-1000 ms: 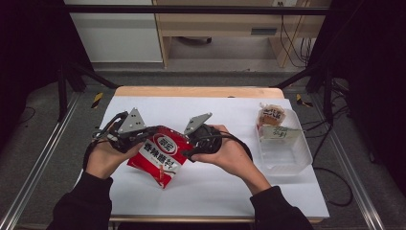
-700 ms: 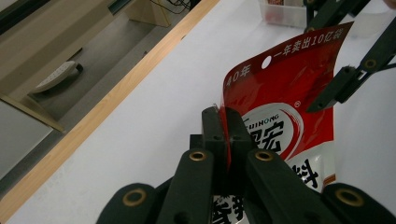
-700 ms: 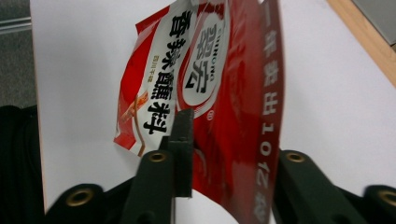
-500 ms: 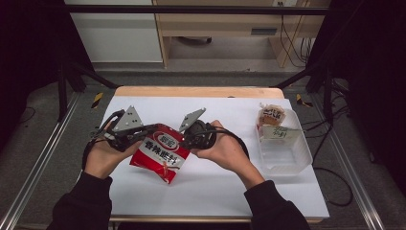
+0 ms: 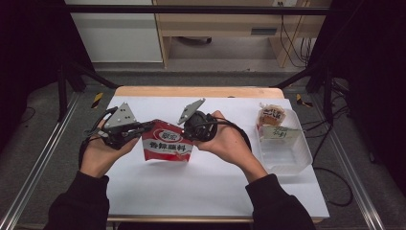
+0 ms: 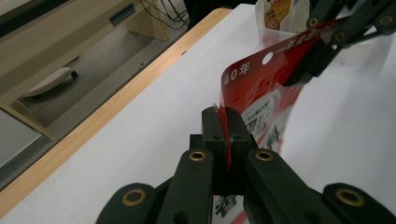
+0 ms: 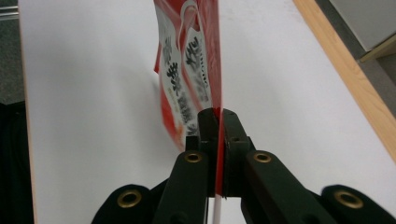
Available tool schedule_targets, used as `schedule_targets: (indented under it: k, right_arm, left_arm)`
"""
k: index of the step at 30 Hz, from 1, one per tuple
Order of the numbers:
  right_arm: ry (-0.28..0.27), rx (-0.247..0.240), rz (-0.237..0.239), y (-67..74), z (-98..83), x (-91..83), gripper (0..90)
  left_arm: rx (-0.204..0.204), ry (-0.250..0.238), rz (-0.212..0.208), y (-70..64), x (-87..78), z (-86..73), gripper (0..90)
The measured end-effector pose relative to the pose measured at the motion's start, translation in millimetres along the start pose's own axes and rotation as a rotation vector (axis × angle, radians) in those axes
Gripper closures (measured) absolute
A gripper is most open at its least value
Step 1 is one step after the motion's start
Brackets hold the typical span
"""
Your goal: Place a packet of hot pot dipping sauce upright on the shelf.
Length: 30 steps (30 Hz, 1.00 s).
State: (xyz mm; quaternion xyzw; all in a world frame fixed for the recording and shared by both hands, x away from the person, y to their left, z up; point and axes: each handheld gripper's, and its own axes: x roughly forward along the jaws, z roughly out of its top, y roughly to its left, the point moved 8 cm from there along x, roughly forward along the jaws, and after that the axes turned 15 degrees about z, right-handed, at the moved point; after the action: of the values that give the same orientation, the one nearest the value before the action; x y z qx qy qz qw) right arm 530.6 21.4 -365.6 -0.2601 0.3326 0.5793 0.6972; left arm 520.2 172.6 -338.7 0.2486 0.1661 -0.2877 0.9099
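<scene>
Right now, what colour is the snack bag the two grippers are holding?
The snack bag is red with a white label and dark writing, seen best in the high view.

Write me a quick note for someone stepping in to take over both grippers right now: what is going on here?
Left gripper: shut on the red snack bag, pinching its top edge.
Right gripper: jaws have just closed on the bag's other top corner.
The bag hangs upright between both grippers above the white table.
Clear tub at the table's right holds other packets.
Done: two-sided grip. Left, probably: tearing it open or moving it.
</scene>
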Motion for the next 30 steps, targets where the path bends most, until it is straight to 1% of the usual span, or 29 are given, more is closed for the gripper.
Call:
schedule_targets:
  k: [1,2,3,4,9,10,12,14,16,18,20,23,25,27,28,29,30]
  right_arm:
    - [0.002,-0.005,-0.004,-1.7,0.8,-2.7,90.0]
    - [0.005,0.001,-0.009,-2.8,1.0,-5.5,90.0]
    - [0.005,0.001,-0.012,-4.0,1.3,-8.3,90.0]
    - [0.005,0.003,-0.011,-4.1,1.4,-9.6,90.0]
    - [0.034,-0.012,-0.027,-5.2,-0.7,-15.7,90.0]
    - [0.039,-0.01,-0.029,-5.2,-1.5,-16.8,90.0]
    - [0.045,-0.01,-0.034,-5.9,-3.3,-19.7,90.0]
    - [0.05,-0.007,-0.043,-7.2,-4.7,-23.0,90.0]
    - [0.052,0.003,-0.052,-8.9,-6.2,-27.5,90.0]
    - [0.063,0.008,-0.062,-11.2,-8.0,-30.8,90.0]
    - [0.076,0.011,-0.073,-14.1,-10.6,-33.5,90.0]
    - [0.074,0.018,-0.083,-17.8,-12.7,-39.6,90.0]
    - [0.067,0.019,-0.09,-19.6,-12.9,-45.1,90.0]
    - [0.054,0.029,-0.1,-20.9,-12.4,-51.2,90.0]
    - [0.051,0.03,-0.104,-21.6,-12.3,-53.7,90.0]
    - [0.046,0.035,-0.109,-22.3,-12.0,-58.4,90.0]
    - [0.045,0.033,-0.112,-22.6,-11.9,-60.1,90.0]
  left_arm:
    - [-0.011,-0.008,-0.008,-0.4,0.0,1.0,90.0]
    - [-0.028,-0.02,-0.013,-1.0,0.5,2.9,90.0]
    - [-0.025,-0.022,-0.014,-0.5,0.6,3.6,90.0]
    - [-0.034,-0.026,-0.015,-1.3,1.7,5.1,90.0]
    - [-0.036,-0.026,-0.023,-5.0,5.7,7.2,89.7]
    - [-0.034,-0.027,-0.023,-5.6,6.1,7.4,88.4]
    - [-0.043,-0.032,-0.029,-7.5,7.0,7.9,84.9]
    - [-0.06,-0.043,-0.039,-10.1,8.6,8.2,81.3]
    - [-0.066,-0.047,-0.033,-11.3,10.2,7.9,70.5]
    - [-0.09,-0.062,-0.032,-13.4,11.8,7.9,59.6]
    - [-0.1,-0.071,-0.027,-14.6,12.4,7.4,49.1]
    - [-0.116,-0.085,-0.012,-16.1,12.3,1.6,34.4]
    - [-0.122,-0.09,-0.002,-16.3,11.9,-3.8,27.3]
    - [-0.129,-0.086,0.016,-17.0,12.5,-13.8,22.5]
    - [-0.133,-0.073,0.03,-16.3,13.8,-23.8,20.6]
    - [-0.139,-0.07,0.033,-16.1,14.6,-27.3,18.0]
    - [-0.153,-0.064,0.04,-15.4,16.5,-34.6,16.7]
